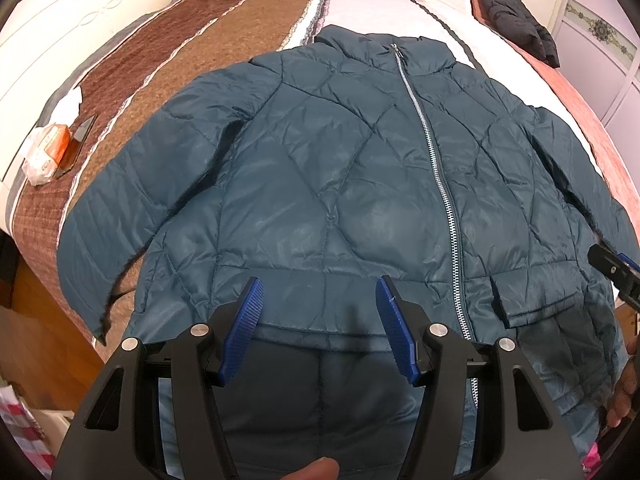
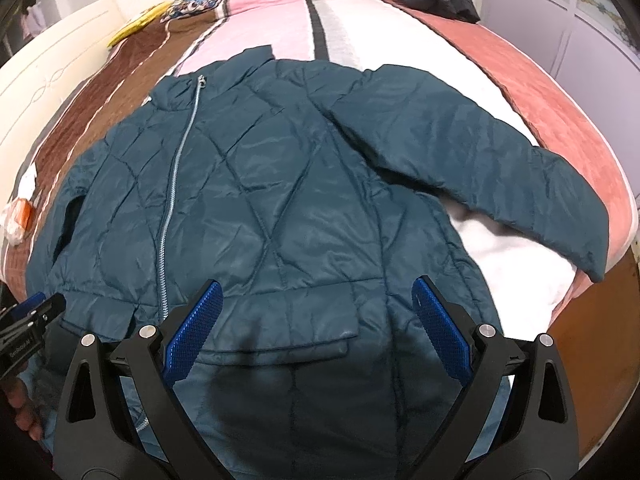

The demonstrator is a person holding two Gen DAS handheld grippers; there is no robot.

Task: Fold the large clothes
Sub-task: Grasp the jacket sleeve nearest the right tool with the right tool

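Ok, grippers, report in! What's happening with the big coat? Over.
Left gripper open, right gripper open, both empty. Teal quilted puffer jacket flat on striped bedspread, zipped, unfolded. Nothing on it.

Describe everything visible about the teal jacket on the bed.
The teal jacket is a quilted puffer of shiny, slightly crinkled fabric stitched in diamond panels. It lies front up and spread flat on the striped bedspread, collar at the far end, hem nearest the cameras. A silver zipper, closed, runs slantwise from collar to hem. Both sleeves angle outward; a flapped pocket sits near the hem. Both hand-held grippers, left and right, are open above the hem; contact is unclear.
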